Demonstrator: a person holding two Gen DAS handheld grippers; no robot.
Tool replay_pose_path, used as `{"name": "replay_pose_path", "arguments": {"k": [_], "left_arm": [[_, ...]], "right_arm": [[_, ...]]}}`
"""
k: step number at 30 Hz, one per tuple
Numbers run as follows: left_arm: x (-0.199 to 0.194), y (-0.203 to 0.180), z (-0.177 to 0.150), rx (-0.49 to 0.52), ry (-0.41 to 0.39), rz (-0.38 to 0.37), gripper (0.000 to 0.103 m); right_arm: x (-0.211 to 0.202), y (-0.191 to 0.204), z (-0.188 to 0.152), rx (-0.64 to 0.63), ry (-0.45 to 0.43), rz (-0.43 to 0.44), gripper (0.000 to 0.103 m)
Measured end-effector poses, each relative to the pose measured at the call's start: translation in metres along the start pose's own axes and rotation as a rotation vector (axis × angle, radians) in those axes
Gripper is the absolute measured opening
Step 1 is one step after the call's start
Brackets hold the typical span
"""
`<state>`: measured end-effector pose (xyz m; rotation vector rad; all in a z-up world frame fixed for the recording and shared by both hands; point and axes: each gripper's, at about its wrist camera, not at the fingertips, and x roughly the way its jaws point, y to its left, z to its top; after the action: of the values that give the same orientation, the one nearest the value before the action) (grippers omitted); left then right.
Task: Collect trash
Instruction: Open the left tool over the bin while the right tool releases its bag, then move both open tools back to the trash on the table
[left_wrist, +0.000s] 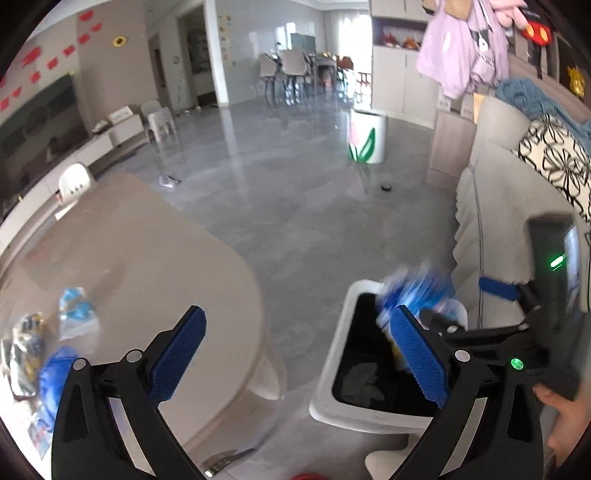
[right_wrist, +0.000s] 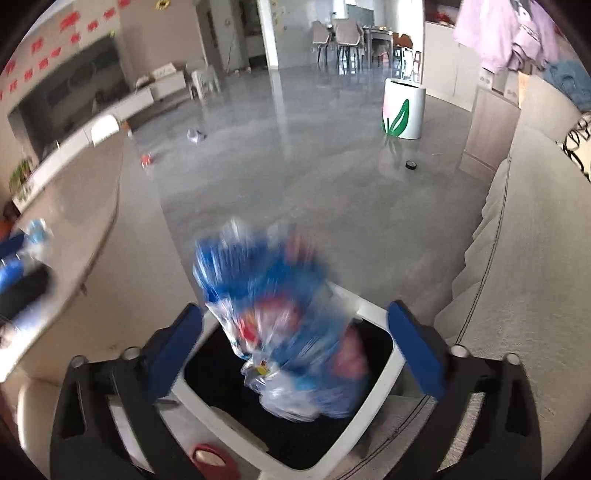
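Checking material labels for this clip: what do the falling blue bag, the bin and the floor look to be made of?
Blue bag: thin, glossy printed plastic film, judging by its crinkled, see-through edges; motion blur hides any print.
Bin: probably smooth white moulded plastic, with a rounded rim and a dark inside.
Floor: polished grey tile or stone, since it mirrors the window light.

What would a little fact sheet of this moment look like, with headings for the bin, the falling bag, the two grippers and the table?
bin: white trash bin with a dark inside, on the floor between table and sofa
bag: blurred blue plastic bag over the bin's mouth, between the right gripper's fingers, no pad pressing it
right gripper: right gripper open above the bin
left gripper: left gripper open and empty
table: beige table with more wrappers on it
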<state>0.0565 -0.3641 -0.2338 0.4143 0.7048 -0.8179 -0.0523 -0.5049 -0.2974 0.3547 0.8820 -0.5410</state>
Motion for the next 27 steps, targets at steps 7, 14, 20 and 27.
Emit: {"name": "replay_pose_path", "arguments": {"k": [7,14,20,27], "left_arm": [[-0.03,0.035,-0.009,-0.057,-0.033,0.05,0.098],[-0.061,0.083,-0.026,-0.131,-0.053,0.136,0.098],[-0.097,0.137,-0.047,-0.214,-0.087,0.231,0.098],[-0.125,0.192,-0.074,-0.313,-0.097,0.328,0.098]], "right_arm": [[-0.033,0.012,0.007,-0.045,-0.082,-0.014,0.099],[-0.073,0.073,0.021,-0.197,-0.178,0.075,0.098],[-0.098,0.134,0.031,-0.309,-0.248,0.163,0.098],[-0.115,0.199,0.036,-0.398,-0.288,0.244,0.098]]}}
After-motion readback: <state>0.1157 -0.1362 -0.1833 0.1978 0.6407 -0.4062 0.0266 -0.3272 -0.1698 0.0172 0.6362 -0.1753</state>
